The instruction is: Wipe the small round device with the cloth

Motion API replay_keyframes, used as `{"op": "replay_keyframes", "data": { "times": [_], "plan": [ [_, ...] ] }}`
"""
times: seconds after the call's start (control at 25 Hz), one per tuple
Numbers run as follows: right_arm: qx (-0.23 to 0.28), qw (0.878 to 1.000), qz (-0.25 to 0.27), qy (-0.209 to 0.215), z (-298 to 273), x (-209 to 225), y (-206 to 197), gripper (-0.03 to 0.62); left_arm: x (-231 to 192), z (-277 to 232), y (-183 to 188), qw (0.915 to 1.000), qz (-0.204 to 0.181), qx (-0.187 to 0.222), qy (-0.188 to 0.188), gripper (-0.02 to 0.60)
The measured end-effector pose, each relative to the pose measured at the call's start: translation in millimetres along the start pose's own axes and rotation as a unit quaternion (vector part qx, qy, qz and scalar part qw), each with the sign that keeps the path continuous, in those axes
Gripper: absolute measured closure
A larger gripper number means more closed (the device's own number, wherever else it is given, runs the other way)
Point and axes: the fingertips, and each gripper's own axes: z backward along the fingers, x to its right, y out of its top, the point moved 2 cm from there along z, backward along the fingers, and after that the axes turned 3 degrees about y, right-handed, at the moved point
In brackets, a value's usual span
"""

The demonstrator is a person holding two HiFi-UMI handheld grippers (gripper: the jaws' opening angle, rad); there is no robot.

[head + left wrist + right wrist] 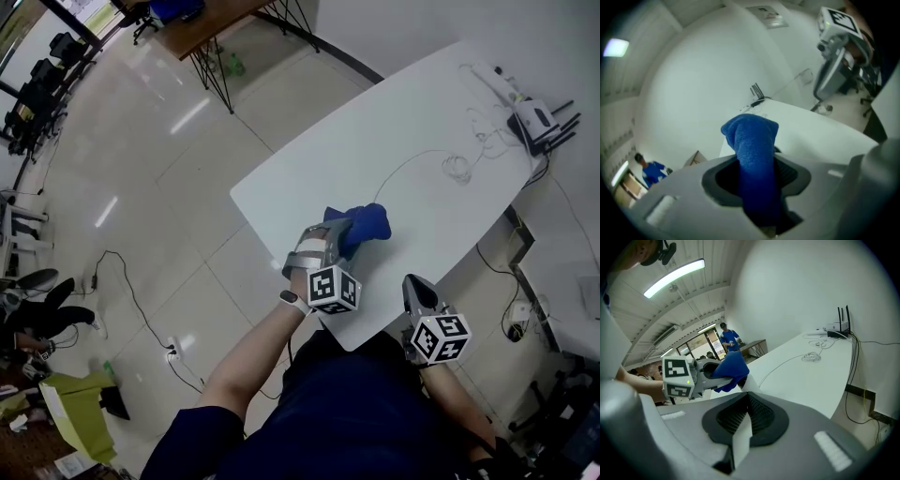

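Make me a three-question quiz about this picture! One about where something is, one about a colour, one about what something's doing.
1. Where is the box with antennas? A on the floor; B at the white table's far end; C on a chair.
2. What colour is the cloth? A red; B yellow; C blue.
3. What is the left hand-held gripper doing? A lying open; B clamping the cloth; C holding a cable.
Answers: B, it sits by the far edge; C, blue in every view; B, its jaws pinch the cloth.
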Motion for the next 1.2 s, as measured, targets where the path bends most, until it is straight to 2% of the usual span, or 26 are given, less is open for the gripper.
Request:
{"op": "replay_keyframes", "data": {
  "times": [0.08,0.24,0.44,0.56,0.64,0.72,0.8,0.84,0.92,1.0,1.12,1.2],
  "plan": [
    [-0.001,1.000,-0.002,-0.003,2,2,-4,0.589,21,3,2,0.9982,-0.059,0.004,-0.010,0.408],
    [-0.005,1.000,-0.002,0.001,2,0,-8,0.589,61,4,-11,0.9898,-0.140,0.000,-0.026,0.400],
    [-0.007,1.000,0.003,-0.002,2,2,-6,0.589,89,-13,-38,0.9832,-0.170,-0.033,-0.055,0.399],
    [-0.011,1.000,0.001,-0.001,3,3,-9,0.589,98,-27,-51,0.9759,-0.188,-0.064,-0.091,0.397],
    [-0.014,1.000,0.000,0.003,2,1,-11,0.589,102,-27,-55,0.9762,-0.159,-0.079,-0.125,0.399],
    [-0.014,1.000,0.002,0.006,2,-2,-11,0.589,96,-18,-48,0.9815,-0.099,-0.073,-0.147,0.399],
    [-0.012,1.000,0.004,0.008,1,-2,-8,0.589,79,-2,-32,0.9873,-0.036,-0.054,-0.145,0.399],
    [-0.010,1.000,0.004,0.008,1,-2,-6,0.589,68,6,-23,0.9898,-0.016,-0.045,-0.134,0.399],
    [-0.008,1.000,0.001,0.007,0,1,-4,0.589,46,18,-5,0.9940,-0.004,-0.031,-0.105,0.399],
    [-0.008,1.000,-0.004,0.005,-2,3,-5,0.589,33,21,9,0.9960,-0.011,-0.024,-0.086,0.399],
    [-0.008,1.000,-0.001,0.007,-2,-1,-5,0.589,31,14,19,0.9932,-0.010,-0.027,-0.113,0.400],
    [-0.009,1.000,0.002,0.008,-2,-3,-5,0.589,29,8,21,0.9886,0.025,-0.029,-0.145,0.401]
  ]
}}
